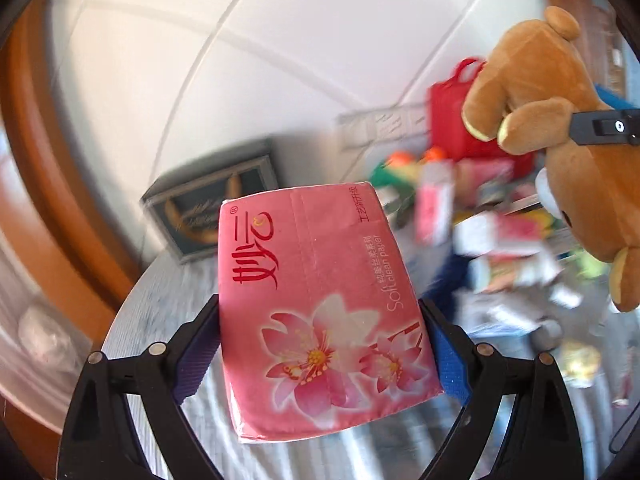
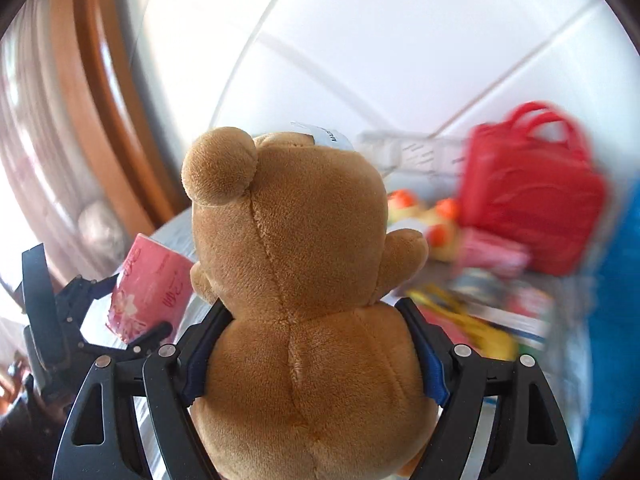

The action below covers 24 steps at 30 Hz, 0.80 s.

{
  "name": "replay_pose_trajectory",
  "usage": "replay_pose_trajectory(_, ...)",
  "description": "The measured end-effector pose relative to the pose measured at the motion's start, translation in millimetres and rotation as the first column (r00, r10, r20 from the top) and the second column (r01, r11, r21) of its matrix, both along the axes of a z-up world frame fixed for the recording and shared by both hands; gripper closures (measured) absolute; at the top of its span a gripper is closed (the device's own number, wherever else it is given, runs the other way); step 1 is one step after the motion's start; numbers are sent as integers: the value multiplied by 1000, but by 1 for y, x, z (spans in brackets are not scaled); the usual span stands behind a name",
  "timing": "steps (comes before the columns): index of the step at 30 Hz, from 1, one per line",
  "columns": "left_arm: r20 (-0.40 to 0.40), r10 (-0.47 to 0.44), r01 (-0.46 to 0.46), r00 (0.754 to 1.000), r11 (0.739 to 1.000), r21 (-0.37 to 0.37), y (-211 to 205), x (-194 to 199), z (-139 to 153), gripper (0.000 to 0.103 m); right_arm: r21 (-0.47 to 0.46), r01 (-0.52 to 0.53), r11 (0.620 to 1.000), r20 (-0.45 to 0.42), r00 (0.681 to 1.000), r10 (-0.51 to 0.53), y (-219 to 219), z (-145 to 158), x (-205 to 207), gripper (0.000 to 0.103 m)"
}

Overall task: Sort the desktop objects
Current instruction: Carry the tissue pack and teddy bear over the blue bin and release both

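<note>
My left gripper [image 1: 320,344] is shut on a pink tissue pack [image 1: 320,300] with flower print and holds it above the grey table. My right gripper [image 2: 316,348] is shut on a brown plush bear [image 2: 296,280], seen from behind, its body between the blue pads. The bear also shows at the right of the left wrist view [image 1: 560,140], with a finger of the right gripper [image 1: 604,126] across it. The tissue pack [image 2: 152,288] and the left gripper [image 2: 116,320] show at the left of the right wrist view.
A dark box [image 1: 212,208] stands at the back of the grey table [image 1: 168,300]. A red bag [image 2: 532,196] stands at the back right by the white wall. Blurred mixed clutter [image 1: 500,236] covers the table's right side. A wooden frame [image 1: 48,160] runs along the left.
</note>
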<state>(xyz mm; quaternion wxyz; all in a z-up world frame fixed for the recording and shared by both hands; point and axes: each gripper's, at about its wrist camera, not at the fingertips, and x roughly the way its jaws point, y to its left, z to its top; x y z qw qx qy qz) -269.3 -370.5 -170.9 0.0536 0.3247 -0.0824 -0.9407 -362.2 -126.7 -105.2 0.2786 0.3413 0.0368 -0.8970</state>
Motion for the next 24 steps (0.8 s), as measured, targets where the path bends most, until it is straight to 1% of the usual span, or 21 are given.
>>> replay_pose_trajectory(2, -39, -74, 74, 996, 997, -13, 35, 8, 22, 10, -5, 67, 998, -46, 997, -67, 36, 22, 22, 22)
replay_pose_trajectory(4, -75, -140, 139, 987, 990, -26, 68, 14, 40, 10, -21, 134, 991, -103, 985, -136, 77, 48, 49, 22)
replay_pose_trajectory(5, -102, -184, 181, 978, 983, -33, 92, 17, 55, 10, -30, 174, 984, -139, 974, -177, 100, 64, 65, 22)
replay_pose_trajectory(7, -136, -253, 251, 958, 967, -30, 129, 21, 77, 10, -43, 231, 972, -183, 955, -235, 134, 86, 87, 22)
replay_pose_trajectory(9, -175, -330, 329, 927, 944, -39, 173, 26, 103, 10, -58, 301, 952, -232, 923, -306, 174, 111, 112, 22)
replay_pose_trajectory(10, -195, -370, 369, 908, 929, -44, 197, 28, 115, 10, -63, 330, 942, -249, 909, -335, 192, 122, 122, 22)
replay_pose_trajectory(13, -267, -481, 481, 835, 874, -70, 275, 38, 153, 10, -83, 409, 909, -297, 860, -415, 248, 151, 148, 21)
replay_pose_trajectory(16, -308, -546, 558, 779, 828, -58, 335, 41, 178, 10, -101, 484, 869, -331, 807, -489, 304, 175, 167, 21)
replay_pose_trajectory(17, -316, -570, 585, 758, 809, -56, 360, 42, 185, 10, -105, 509, 854, -334, 791, -513, 324, 182, 170, 21)
replay_pose_trajectory(19, -322, -601, 619, 731, 783, -58, 402, 41, 194, 10, -118, 540, 833, -323, 772, -547, 358, 190, 174, 21)
replay_pose_trajectory(21, -321, -620, 637, 716, 768, -64, 436, 40, 199, 10, -127, 569, 813, -308, 756, -577, 393, 192, 172, 21)
replay_pose_trajectory(23, -308, -647, 663, 697, 746, -66, 472, 37, 203, 10, -121, 597, 793, -293, 742, -603, 423, 192, 171, 20)
replay_pose_trajectory(24, -304, -654, 669, 693, 740, -67, 486, 35, 206, 9, -125, 613, 780, -281, 733, -620, 439, 189, 167, 19)
